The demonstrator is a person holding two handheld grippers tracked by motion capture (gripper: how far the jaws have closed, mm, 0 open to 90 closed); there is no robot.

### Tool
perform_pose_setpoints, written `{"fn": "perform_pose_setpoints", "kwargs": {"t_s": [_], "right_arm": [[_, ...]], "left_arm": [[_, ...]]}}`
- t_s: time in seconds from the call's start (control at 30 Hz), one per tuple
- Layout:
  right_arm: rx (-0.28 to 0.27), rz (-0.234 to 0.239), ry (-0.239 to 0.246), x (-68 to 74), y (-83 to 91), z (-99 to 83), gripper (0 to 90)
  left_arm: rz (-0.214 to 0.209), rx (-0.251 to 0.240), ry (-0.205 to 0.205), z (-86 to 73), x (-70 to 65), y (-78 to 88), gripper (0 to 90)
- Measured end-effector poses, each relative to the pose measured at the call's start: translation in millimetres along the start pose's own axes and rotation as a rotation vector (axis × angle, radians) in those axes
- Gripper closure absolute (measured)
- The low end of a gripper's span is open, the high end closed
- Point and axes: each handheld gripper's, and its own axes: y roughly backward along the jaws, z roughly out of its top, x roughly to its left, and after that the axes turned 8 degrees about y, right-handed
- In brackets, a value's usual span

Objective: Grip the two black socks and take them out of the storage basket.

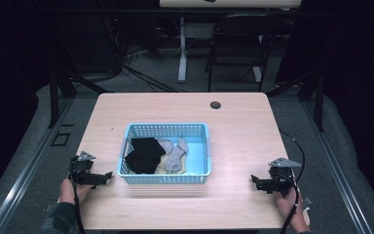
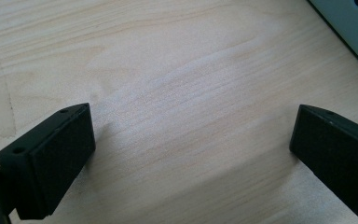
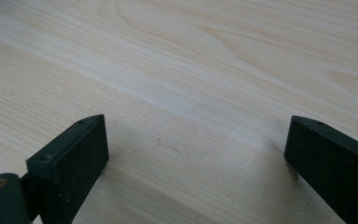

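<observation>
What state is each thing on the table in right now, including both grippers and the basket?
Left gripper: open, holding nothing, low over the table beside the basket.
Right gripper: open, holding nothing, over bare wood.
Blue basket: upright, open-topped, holding socks.
Black sock: lying crumpled in the basket's left part.
Grey socks: lying loosely in the basket's middle, beside the black one.
Table: bare apart from the basket.

A light wooden table (image 1: 238, 141) fills the middle of the frame, its grain running left to right. A small dark round hole (image 1: 215, 105) sits near its far edge, right of centre. A pale blue perforated plastic basket (image 1: 168, 129) stands on the tabletop, slightly left of centre, toward the lower half.
</observation>
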Motion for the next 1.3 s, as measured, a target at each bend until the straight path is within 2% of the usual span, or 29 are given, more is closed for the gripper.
{"fn": "perform_pose_setpoints", "kwargs": {"t_s": [0.23,0.3,0.33,0.37,0.4,0.5,0.53,0.63,0.67,0.73,0.9,0.97,1.0,1.07,1.13,1.17,1.2,1.23,1.3], "right_arm": [[-0.001,0.0,-0.001,0.1,-0.1,0.0,5.6],[-0.001,-0.001,0.0,0.1,-0.1,0.0,5.6],[-0.001,-0.001,-0.001,0.1,-0.1,0.0,5.6],[-0.001,-0.001,-0.001,0.1,-0.1,0.0,5.6],[-0.001,-0.001,0.0,0.1,-0.1,0.0,5.6],[-0.001,-0.001,0.0,0.1,-0.1,0.0,5.6],[-0.001,-0.001,-0.001,0.1,-0.1,0.0,5.6],[-0.001,0.001,0.0,0.0,-0.1,0.0,5.6],[-0.001,-0.001,0.0,0.0,-0.1,0.0,5.6],[-0.001,-0.001,0.0,0.0,-0.1,0.0,5.5],[0.0,0.001,0.0,-0.1,-0.1,0.0,5.5],[0.0,0.0,0.001,-0.1,-0.1,0.0,5.5],[0.0,0.0,0.001,-0.1,-0.1,0.0,5.5],[0.0,0.0,0.001,-0.1,-0.1,0.0,5.5],[-0.001,0.0,0.0,0.0,-0.2,0.1,5.5],[-0.001,0.0,0.0,0.0,-0.2,0.1,5.5],[-0.001,0.001,0.0,-0.1,-0.3,0.1,5.5],[-0.001,0.001,0.0,-0.1,-0.3,0.1,5.5],[0.002,-0.002,0.002,-0.2,-0.2,0.1,5.5]], "left_arm": [[0.002,0.028,-0.007,2.5,1.0,0.8,0.0],[-0.013,0.039,-0.003,3.6,2.8,1.9,0.0],[-0.053,0.04,0.023,4.3,5.8,4.0,0.0],[-0.053,0.04,0.023,4.3,5.8,4.0,0.0],[-0.115,0.028,0.065,6.3,11.8,9.1,0.0],[-0.118,0.014,0.072,9.5,15.0,15.3,0.0],[-0.124,0.004,0.074,14.1,16.5,22.8,0.0],[-0.129,-0.007,0.065,20.1,13.9,30.4,0.0],[-0.141,-0.023,0.05,26.1,9.8,38.7,0.0],[-0.148,-0.029,0.041,32.4,5.7,44.5,0.0],[-0.166,-0.03,0.011,45.0,-4.9,51.4,0.0],[-0.186,-0.022,-0.018,56.9,-13.4,58.7,0.0],[-0.186,-0.022,-0.018,56.9,-13.4,58.7,0.0],[-0.205,-0.03,-0.033,66.8,-20.7,63.8,0.0],[-0.202,-0.02,-0.078,81.1,-31.2,69.2,0.0],[-0.202,-0.02,-0.078,81.1,-31.2,69.2,0.0],[-0.195,-0.015,-0.107,91.5,-38.7,72.0,0.0],[-0.195,-0.015,-0.107,91.5,-38.7,72.0,0.0],[-0.204,-0.011,-0.143,105.6,-50.6,74.3,0.0]]}}
